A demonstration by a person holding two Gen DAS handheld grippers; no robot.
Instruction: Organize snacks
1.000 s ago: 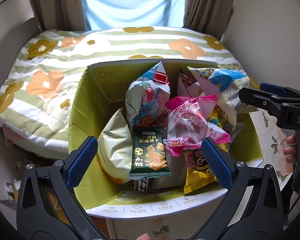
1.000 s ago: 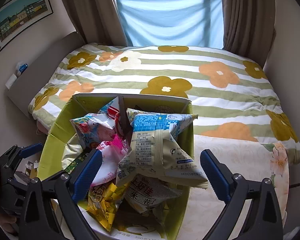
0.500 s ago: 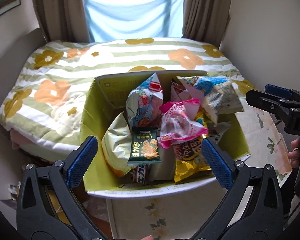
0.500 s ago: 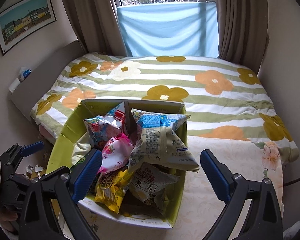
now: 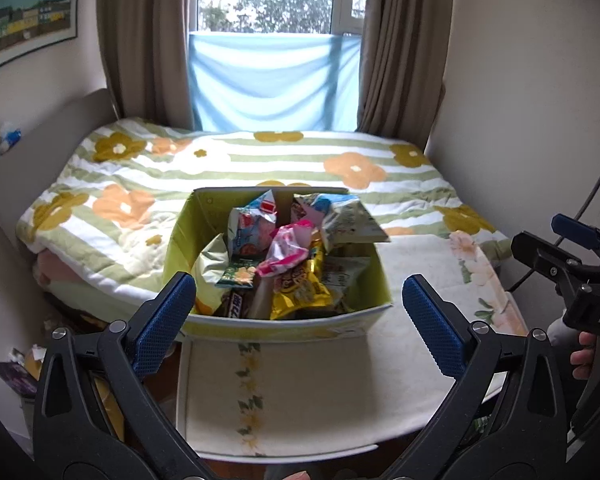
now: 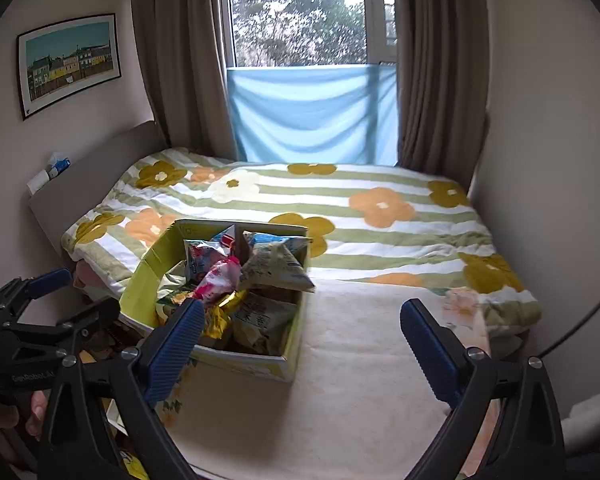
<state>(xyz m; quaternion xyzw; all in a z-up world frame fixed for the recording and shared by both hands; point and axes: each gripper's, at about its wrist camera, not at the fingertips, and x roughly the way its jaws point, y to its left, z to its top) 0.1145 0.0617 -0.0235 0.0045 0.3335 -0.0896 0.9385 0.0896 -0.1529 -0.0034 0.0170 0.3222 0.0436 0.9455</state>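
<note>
Item: box of snacks, green card, open top, on a cloth-covered tabletop at the near foot of the bed.

Position: the box sits at the tabletop's far left part; its left wall is at or near the left edge, exact margin not readable. The right half of the tabletop is bare.

Contents: packets heaped above the rim. A pale bag juts past the far right wall; a pink packet rides on top of the heap; a yellow bag and a dark bar stand at the near wall.

Left claw: released, jaws wide, holding nothing, near side of the box. Right claw: released, empty, to the box's right.

Stage: the heap fits either snacks gathered in or snacks awaiting sorting out; I cannot tell which.

Risks, my judgement:
- The overhanging pale bag could slide out onto the bed if the box is nudged.
- Pulling a low packet would likely drag the pink one out with it.
- A push from the right could send the box off the left edge.
- Foil bags are slippery; a shallow pinch may lose them.
</note>
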